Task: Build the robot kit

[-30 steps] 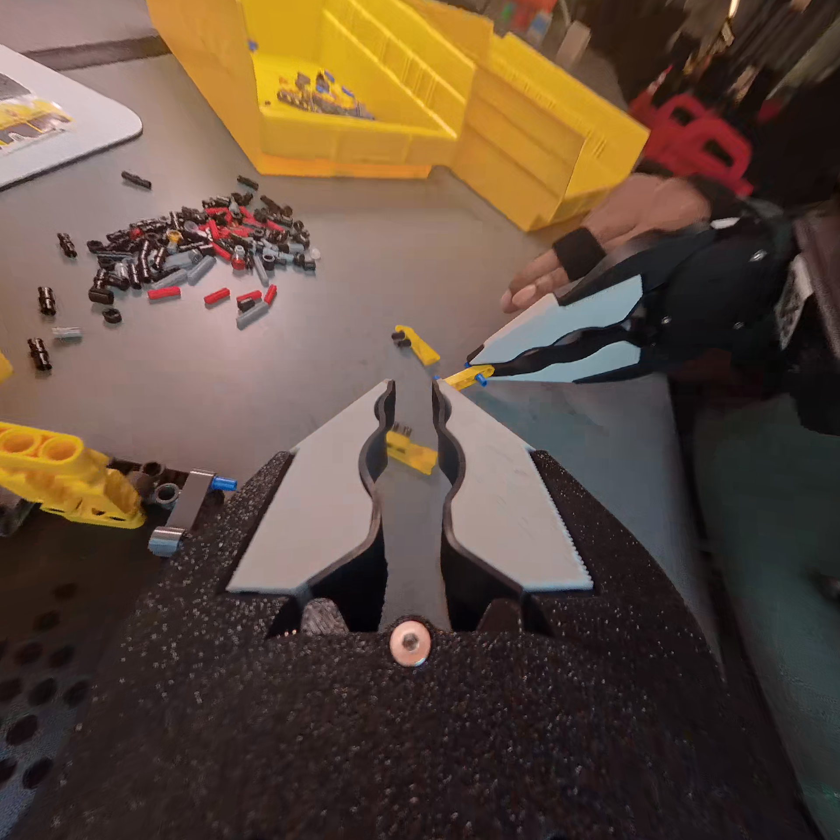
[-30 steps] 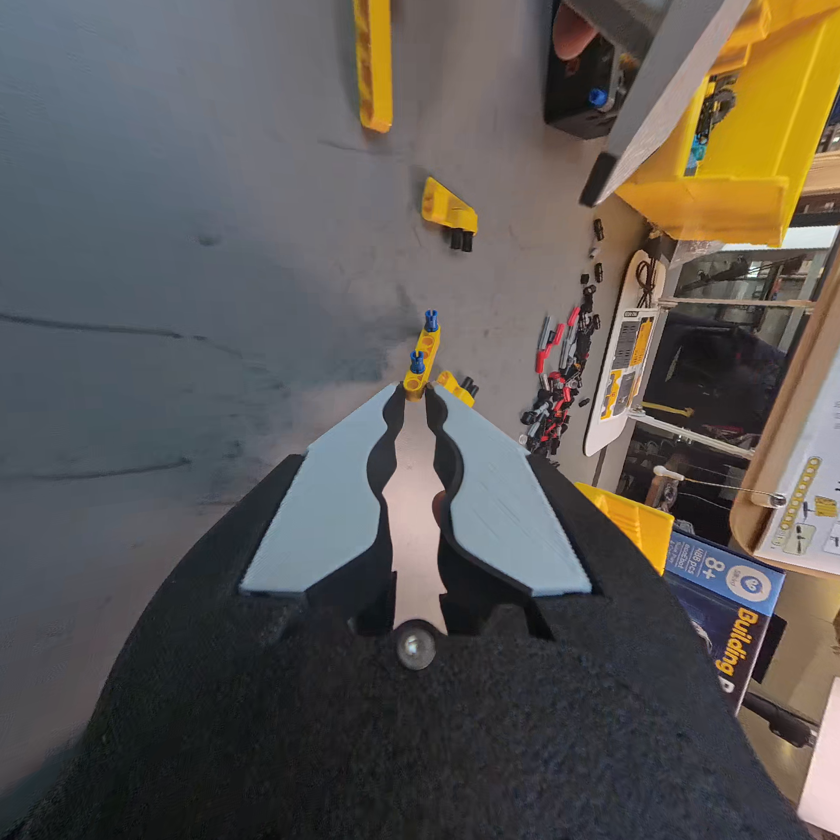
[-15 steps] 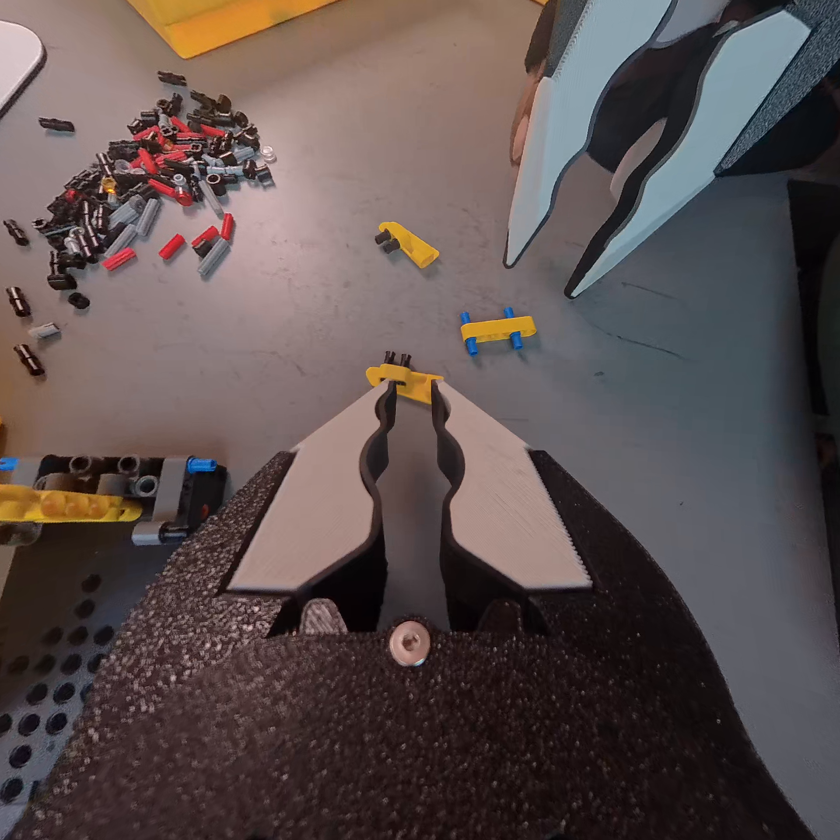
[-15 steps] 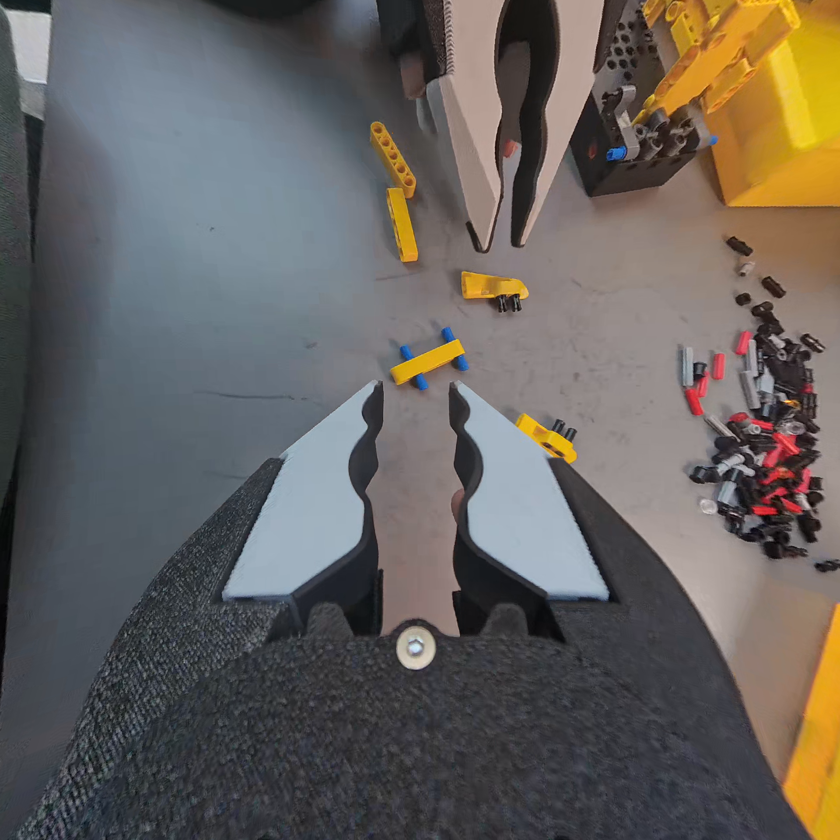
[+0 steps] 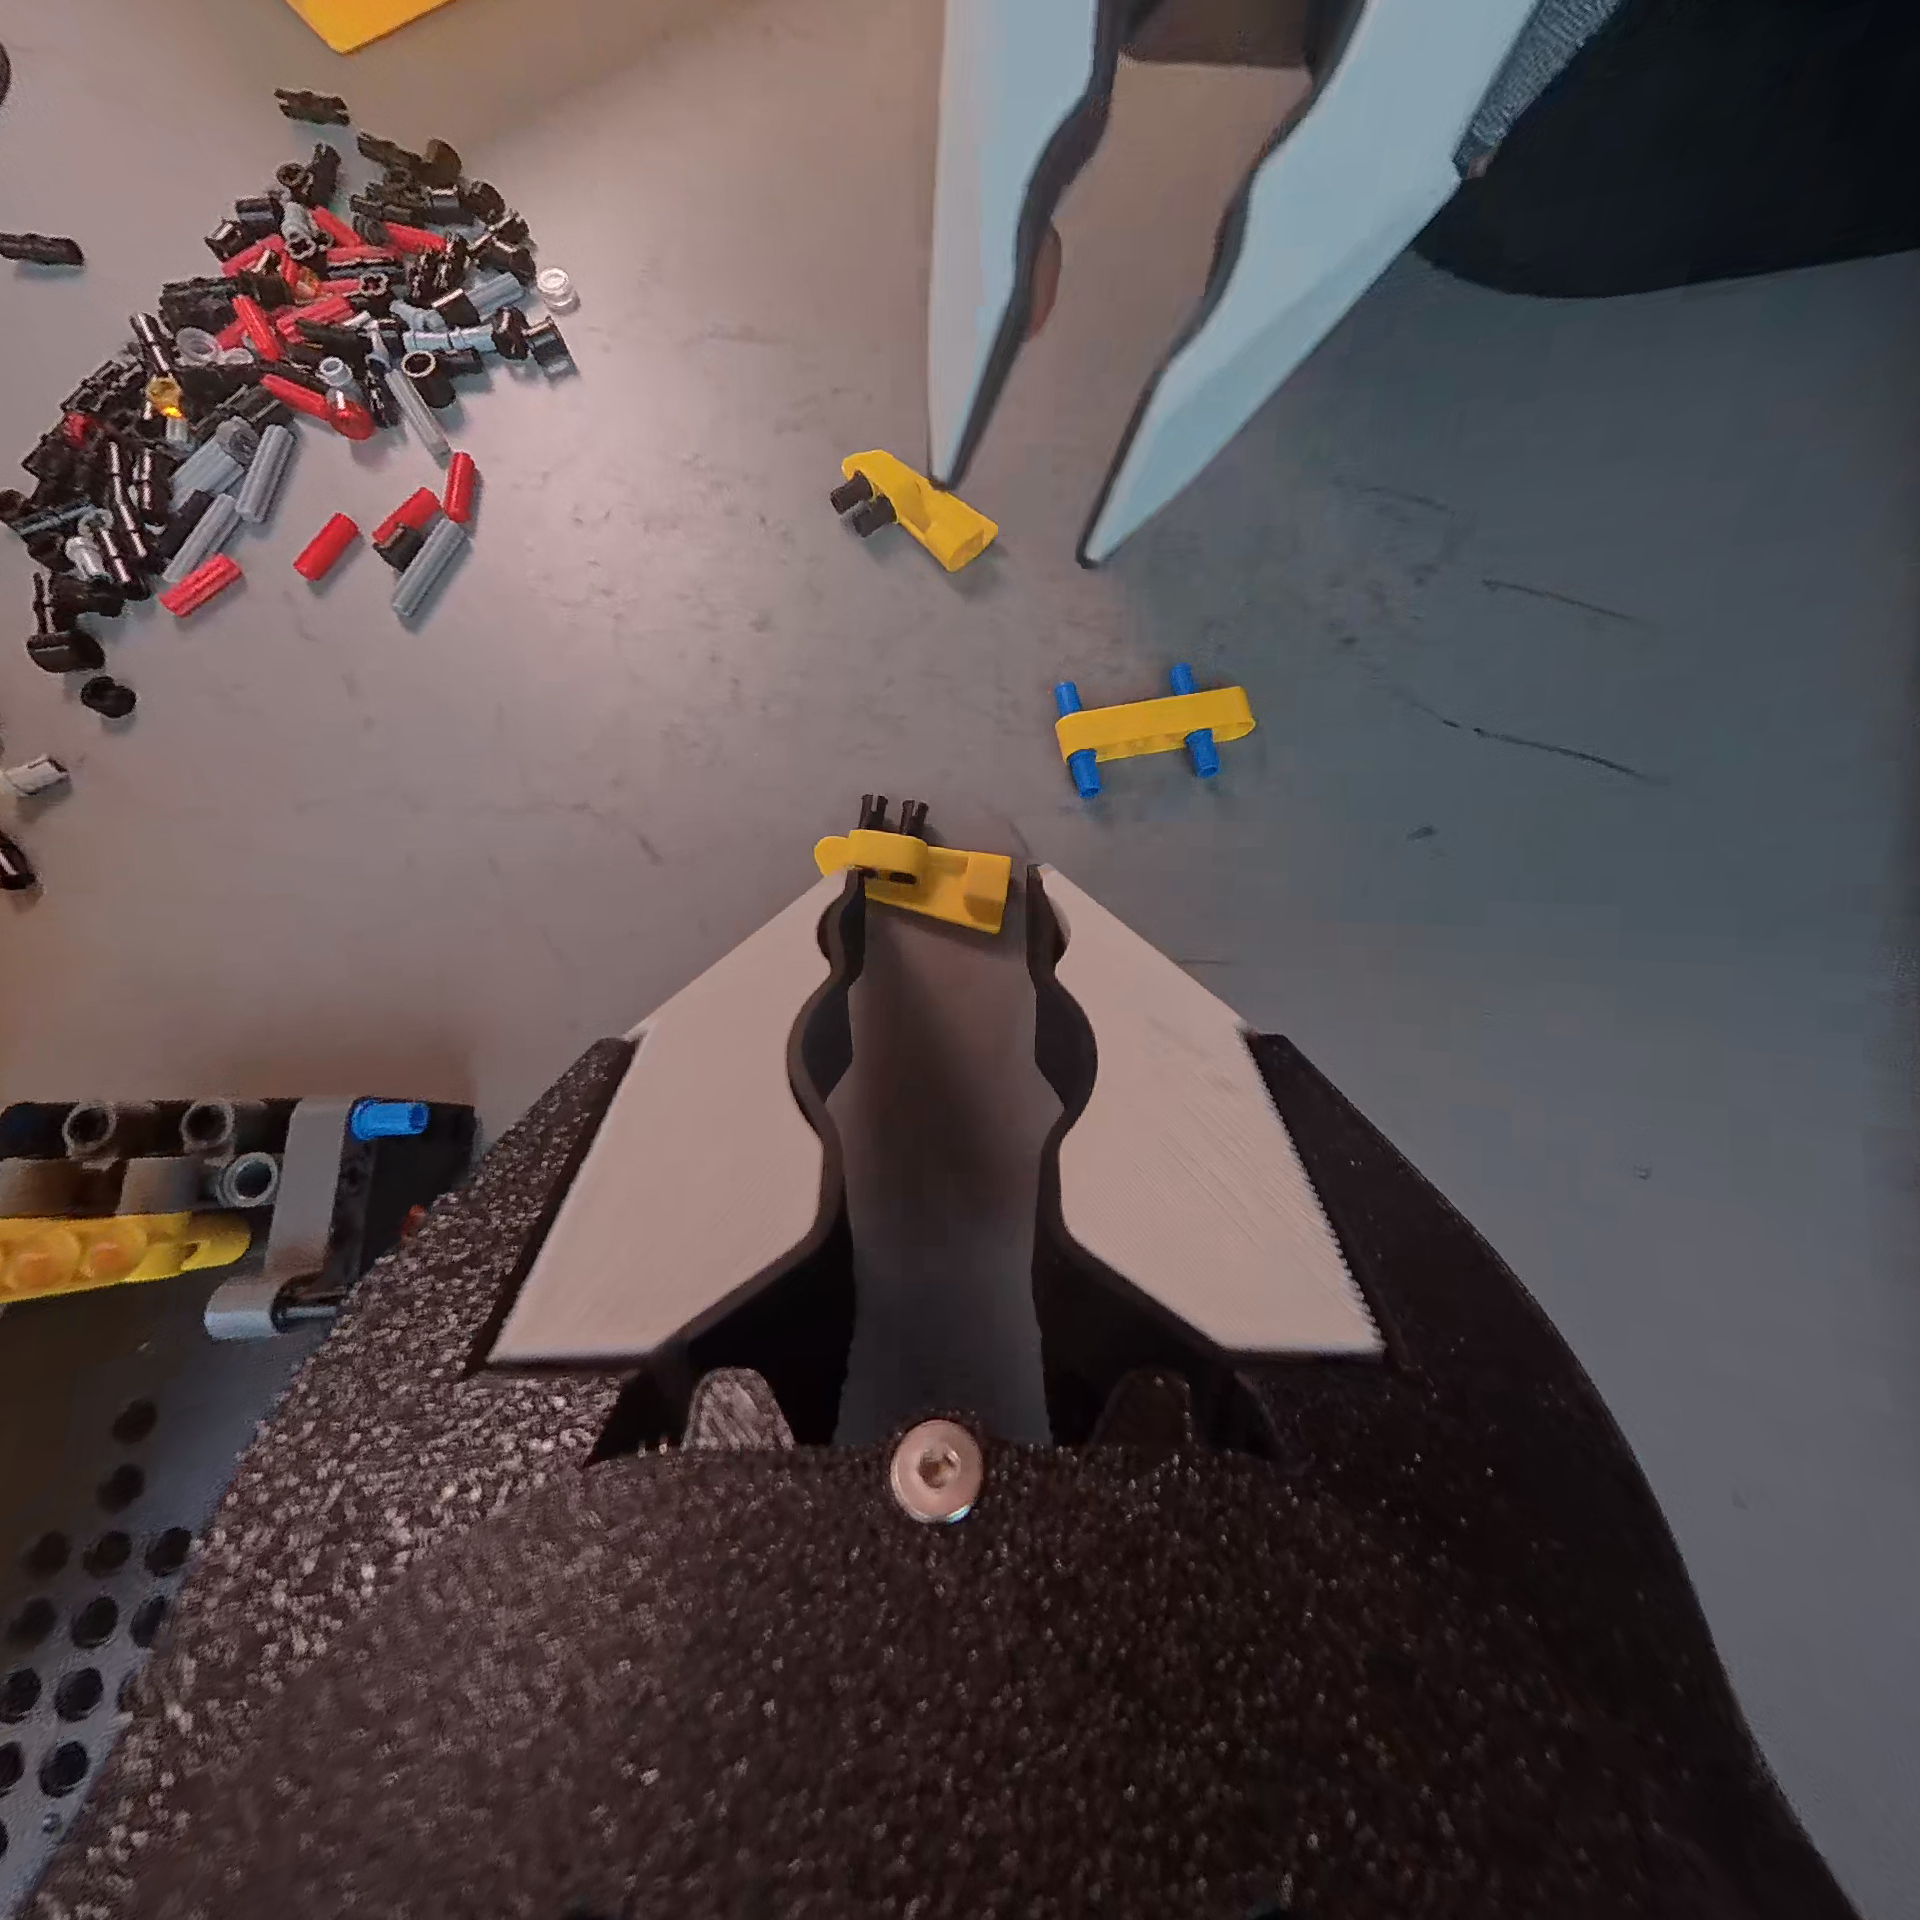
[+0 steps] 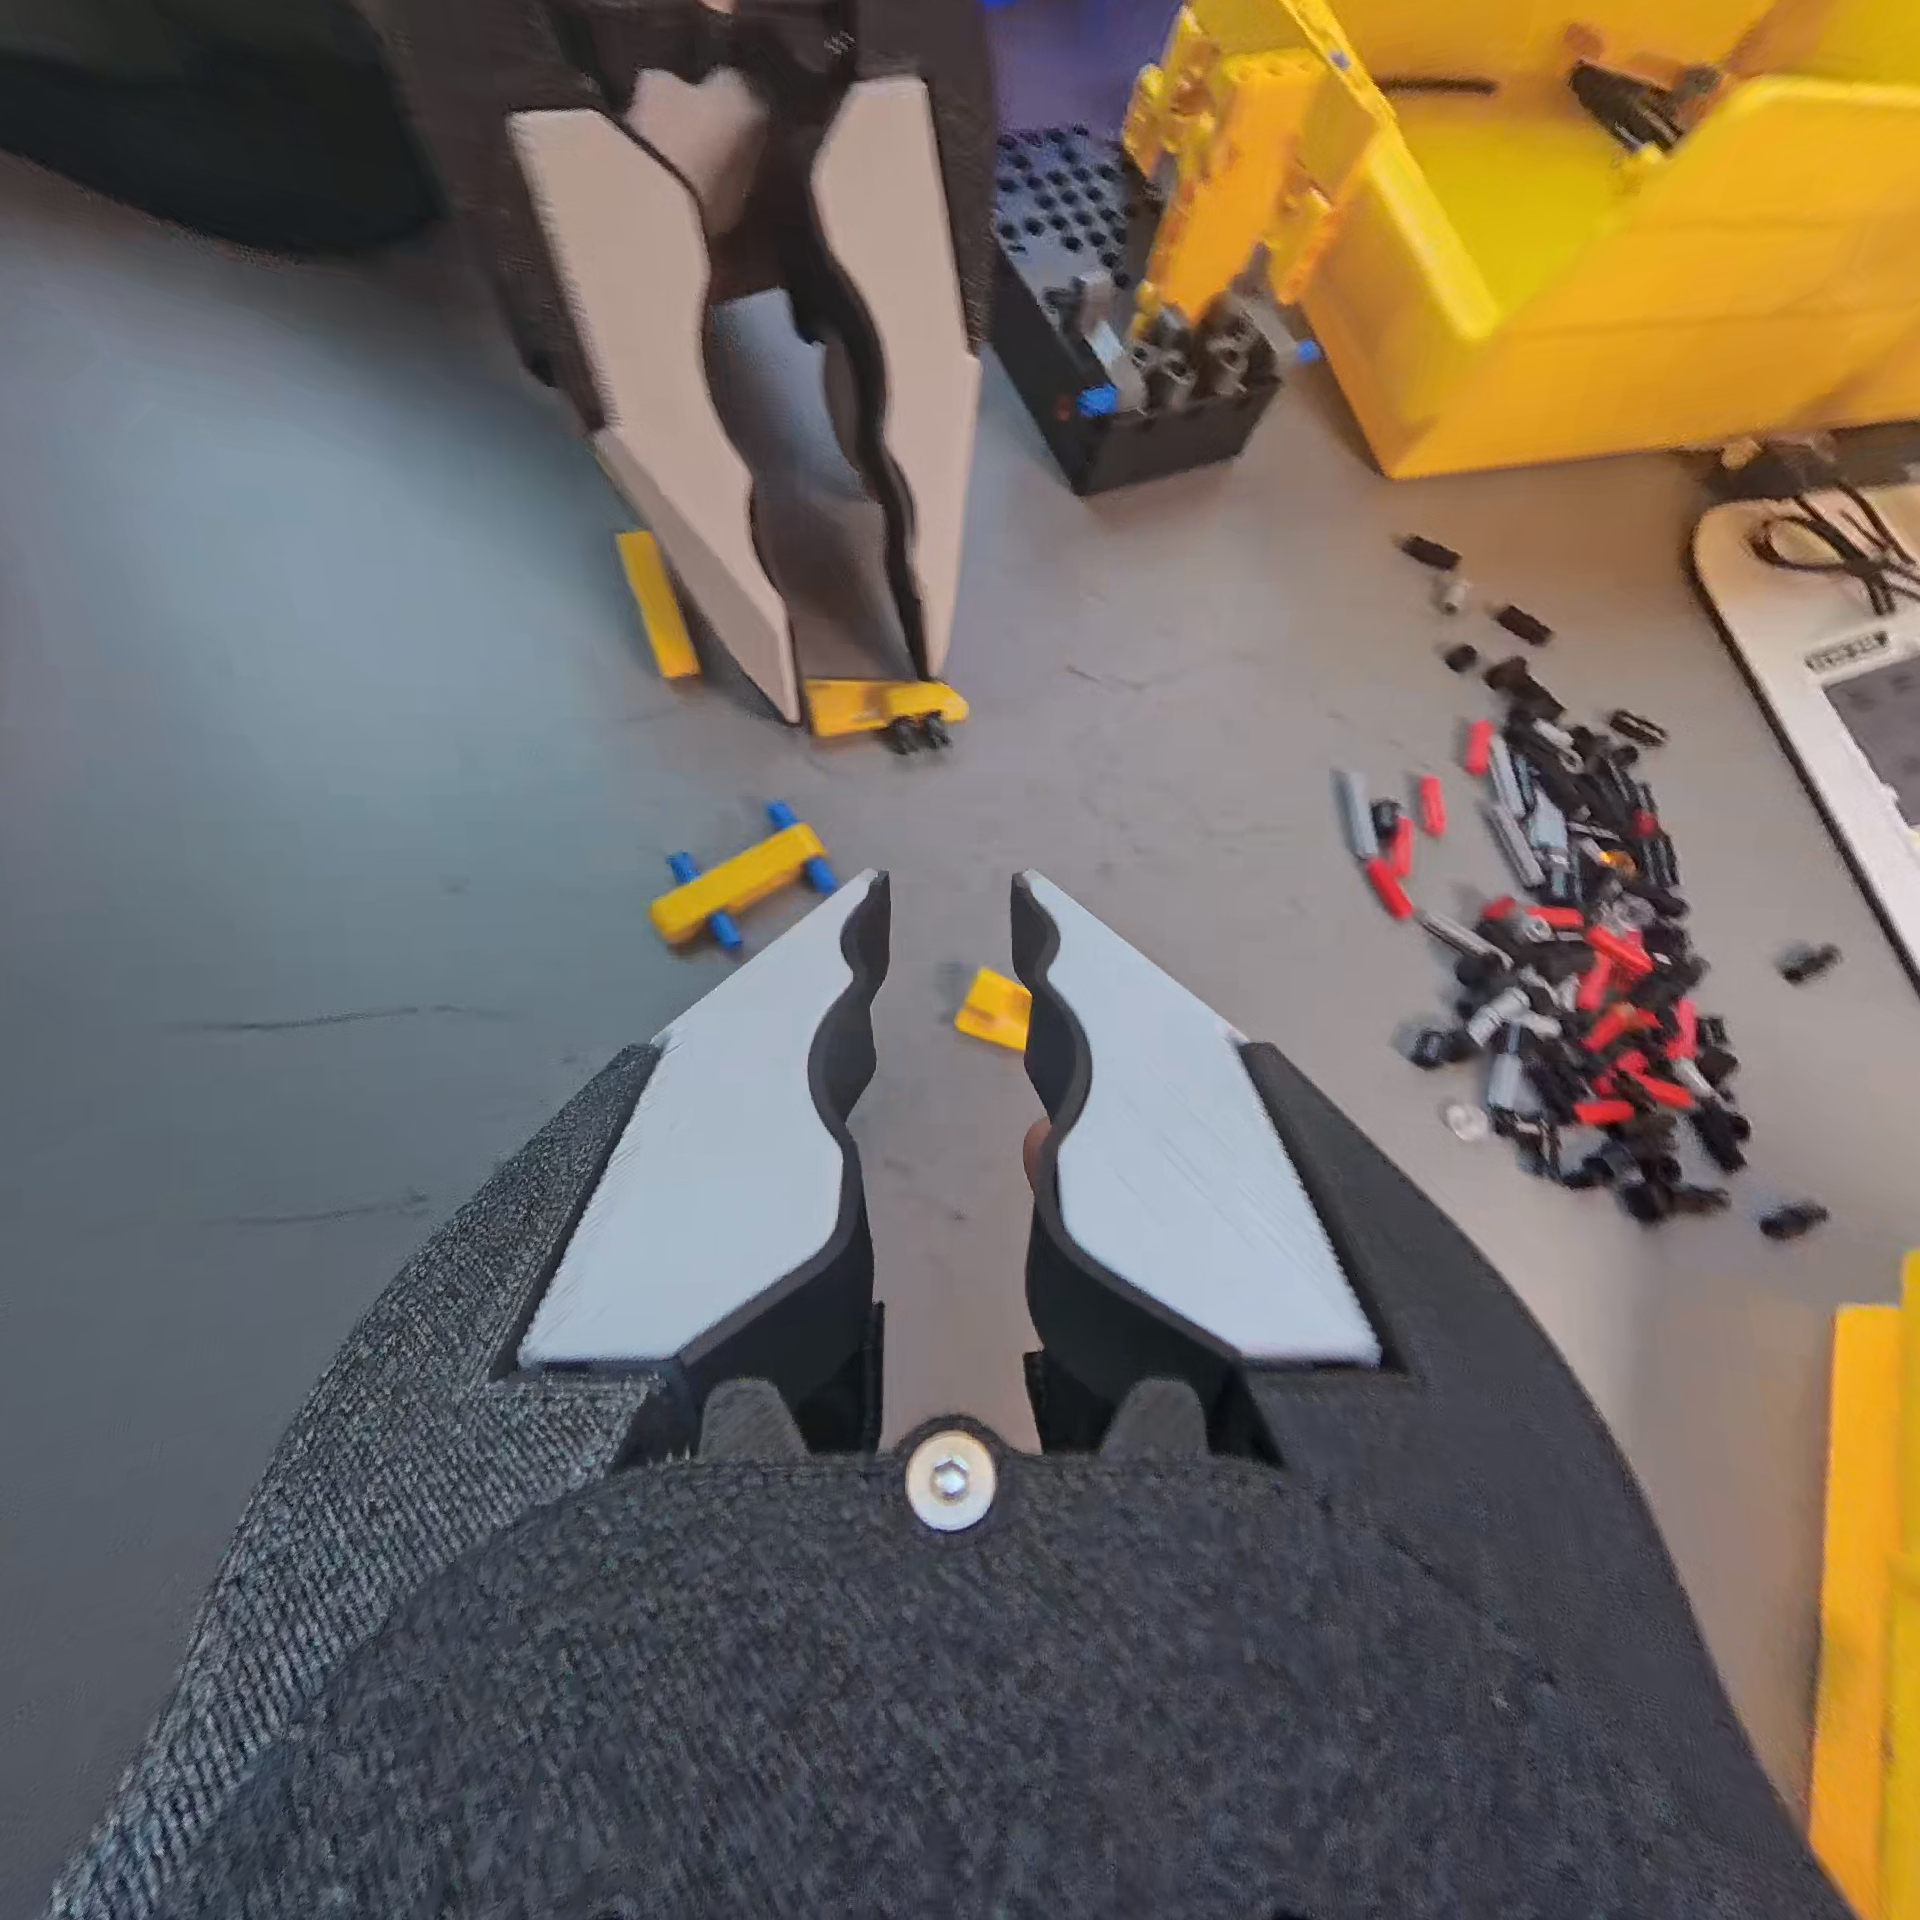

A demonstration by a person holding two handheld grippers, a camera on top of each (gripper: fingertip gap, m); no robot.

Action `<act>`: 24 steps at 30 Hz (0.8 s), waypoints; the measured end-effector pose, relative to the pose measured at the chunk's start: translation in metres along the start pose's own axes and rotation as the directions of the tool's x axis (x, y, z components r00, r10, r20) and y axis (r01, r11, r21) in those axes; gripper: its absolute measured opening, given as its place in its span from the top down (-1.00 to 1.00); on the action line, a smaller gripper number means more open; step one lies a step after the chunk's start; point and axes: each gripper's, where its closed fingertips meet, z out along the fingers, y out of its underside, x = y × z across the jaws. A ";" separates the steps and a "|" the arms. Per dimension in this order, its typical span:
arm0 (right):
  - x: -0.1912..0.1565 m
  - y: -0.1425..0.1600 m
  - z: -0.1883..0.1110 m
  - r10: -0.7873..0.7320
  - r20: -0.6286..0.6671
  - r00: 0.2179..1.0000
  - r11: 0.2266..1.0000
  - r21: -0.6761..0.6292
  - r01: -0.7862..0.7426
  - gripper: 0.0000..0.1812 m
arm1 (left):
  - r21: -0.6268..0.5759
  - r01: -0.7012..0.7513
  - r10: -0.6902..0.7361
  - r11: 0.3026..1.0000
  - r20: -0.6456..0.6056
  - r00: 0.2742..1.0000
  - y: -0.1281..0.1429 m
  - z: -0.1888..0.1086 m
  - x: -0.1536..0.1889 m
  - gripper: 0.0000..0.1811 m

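My left tongs (image 5: 942, 878) were open low over the counter (image 5: 623, 727), the tips at a yellow piece with black pins (image 5: 971, 894), not gripping it. My right tongs (image 6: 951, 883) were open and empty over another yellow piece (image 6: 992, 1008), with a blue-pinned yellow bar (image 6: 743, 878) just beside them.

Even indoor light falls on the grey tabletop (image 5: 623, 727), brighter and warmer toward the loose pile of small parts (image 5: 260, 364), cooler and dimmer on the opposite side. Shadows are soft. Wide-angle distortion bends the edges of both views. Motion blur smears the yellow bins (image 6: 1558, 260) and the far fingers (image 5: 1247, 312).
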 end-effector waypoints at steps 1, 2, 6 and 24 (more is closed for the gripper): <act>0.010 0.007 -0.001 0.029 -0.031 0.999 0.999 -0.014 -0.029 0.73 | -0.004 -0.007 0.007 1.000 0.008 1.000 0.000 0.001 -0.001 0.68; 0.017 0.013 -0.002 0.049 -0.052 0.997 0.999 -0.021 -0.050 0.72 | -0.005 -0.011 0.011 1.000 0.015 1.000 -0.001 0.002 -0.003 0.73; 0.033 0.024 -0.009 0.069 -0.118 0.991 0.997 -0.025 -0.072 0.72 | -0.014 -0.013 0.014 1.000 0.072 0.997 -0.002 0.005 -0.018 0.78; -0.020 0.002 0.004 -0.054 0.075 0.996 0.997 0.066 0.049 0.67 | 0.027 -0.092 0.094 0.995 -0.089 0.992 0.006 -0.052 0.006 0.77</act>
